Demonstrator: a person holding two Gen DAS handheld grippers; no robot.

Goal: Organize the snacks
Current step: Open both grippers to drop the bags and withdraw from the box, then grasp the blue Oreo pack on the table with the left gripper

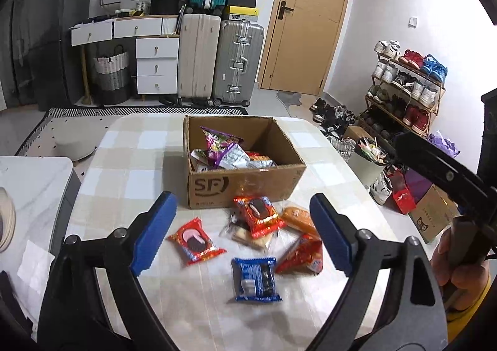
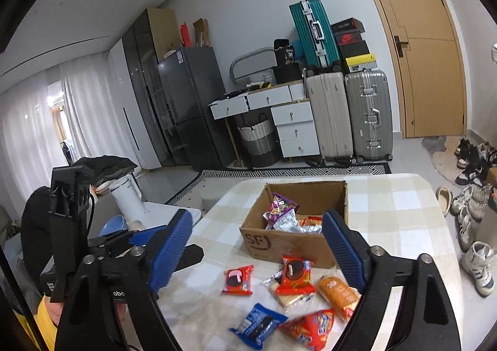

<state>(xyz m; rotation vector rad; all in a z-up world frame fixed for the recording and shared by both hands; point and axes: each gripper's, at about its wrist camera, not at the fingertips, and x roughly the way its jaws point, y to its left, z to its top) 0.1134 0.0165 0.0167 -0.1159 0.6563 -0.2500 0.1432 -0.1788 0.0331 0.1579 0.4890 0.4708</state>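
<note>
Left wrist view: checked table (image 1: 130,145) bearing open snack box (image 1: 242,186); suitcases (image 1: 217,62) far; both grippers' fingers (image 1: 157,233) wide, empty.

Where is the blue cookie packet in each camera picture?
Left wrist view: the blue cookie packet lies low in the middle, between the open left gripper fingers.
Right wrist view: it lies at the bottom, left of centre, near the edge.
Shared landmark: the SF cardboard box stands behind it in both.

Black tongs (image 1: 242,233); ribbed blue pads (image 1: 155,233); yellow sleeve (image 1: 472,304)
</note>
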